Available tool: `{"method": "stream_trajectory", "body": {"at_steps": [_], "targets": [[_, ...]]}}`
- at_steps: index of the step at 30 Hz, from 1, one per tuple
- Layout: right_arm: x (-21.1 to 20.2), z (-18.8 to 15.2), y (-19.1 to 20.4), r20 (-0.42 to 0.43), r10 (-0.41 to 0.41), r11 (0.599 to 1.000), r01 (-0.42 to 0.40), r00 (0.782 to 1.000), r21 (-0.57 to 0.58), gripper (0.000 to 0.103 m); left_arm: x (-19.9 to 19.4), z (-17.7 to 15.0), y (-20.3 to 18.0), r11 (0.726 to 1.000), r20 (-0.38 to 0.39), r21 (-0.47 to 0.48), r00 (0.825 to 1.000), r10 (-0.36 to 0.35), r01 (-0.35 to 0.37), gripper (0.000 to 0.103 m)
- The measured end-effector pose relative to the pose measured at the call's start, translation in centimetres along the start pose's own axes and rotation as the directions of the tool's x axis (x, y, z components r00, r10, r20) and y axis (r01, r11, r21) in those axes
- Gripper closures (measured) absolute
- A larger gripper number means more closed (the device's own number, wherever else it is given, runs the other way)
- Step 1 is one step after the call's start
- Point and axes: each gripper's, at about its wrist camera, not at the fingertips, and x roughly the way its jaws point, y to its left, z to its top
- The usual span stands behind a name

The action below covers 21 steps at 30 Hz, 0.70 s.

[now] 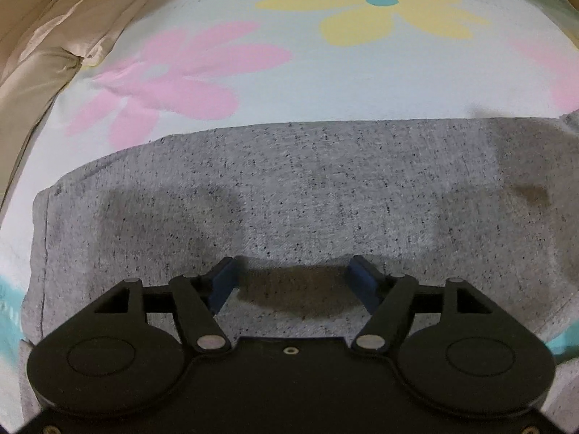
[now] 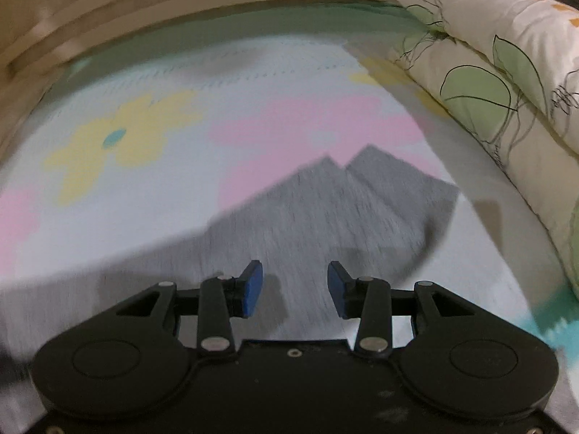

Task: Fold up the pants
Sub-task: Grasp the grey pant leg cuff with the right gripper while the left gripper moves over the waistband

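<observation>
Bed, covered by a pale blue sheet (image 1: 325,83) printed with large flowers: one pink flower (image 1: 173,79) toward the left and one yellow flower (image 1: 376,11) with a teal centre farther off in the left wrist view; the same yellow and pink prints appear, blurred, in the right wrist view. A wooden bed frame (image 2: 144,11) curves along the far edge. Beige bedding (image 1: 39,47) lies bunched at the left edge of the sheet in the left wrist view; a folded quilt (image 2: 506,83), cream with green leaf outlines, is stacked along the right side in the right wrist view. Item of the task: grey speckled pants (image 1: 289,195), lying flat on the sheet near the cameras, spread across the width of the left wrist view with a straight far edge and a seam down the left side; in the right wrist view two pointed leg ends reach up onto the pink print. Left claw (image 1: 295,284): blue pads spread wide, pointing down just above the grey fabric, shadow cast between them, nothing gripped. Right claw (image 2: 295,291): blue pads about half apart, over the pants, nothing visibly between them; this view is motion-blurred.
</observation>
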Motion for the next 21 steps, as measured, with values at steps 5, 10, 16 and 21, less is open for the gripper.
{"method": "stream_trajectory", "body": {"at_steps": [5, 10, 16, 21], "targets": [[3.1, 4.3, 0.5, 0.055, -0.072, 0.995, 0.068, 0.996, 0.069, 0.060, 0.2, 0.4, 0.3, 1.000, -0.007, -0.004, 1.000, -0.017, 0.017, 0.029], [6.6, 5.7, 0.2, 0.033, -0.124, 0.986, 0.120, 0.992, 0.120, 0.060, 0.1, 0.3, 0.0, 1.000, 0.005, 0.003, 1.000, -0.008, 0.008, 0.029], [9.7, 5.8, 0.2, -0.029, -0.166, 0.960, 0.168, 0.986, 0.222, 0.060, 0.0, 0.6, -0.8, 1.000, 0.013, 0.005, 1.000, -0.003, 0.003, 0.029], [11.4, 4.4, -1.3, -0.148, -0.200, 0.941, 0.232, 0.969, 0.247, 0.066, -0.1, 1.1, -0.6, 1.000, 0.011, 0.004, 1.000, -0.011, 0.011, 0.029]]}}
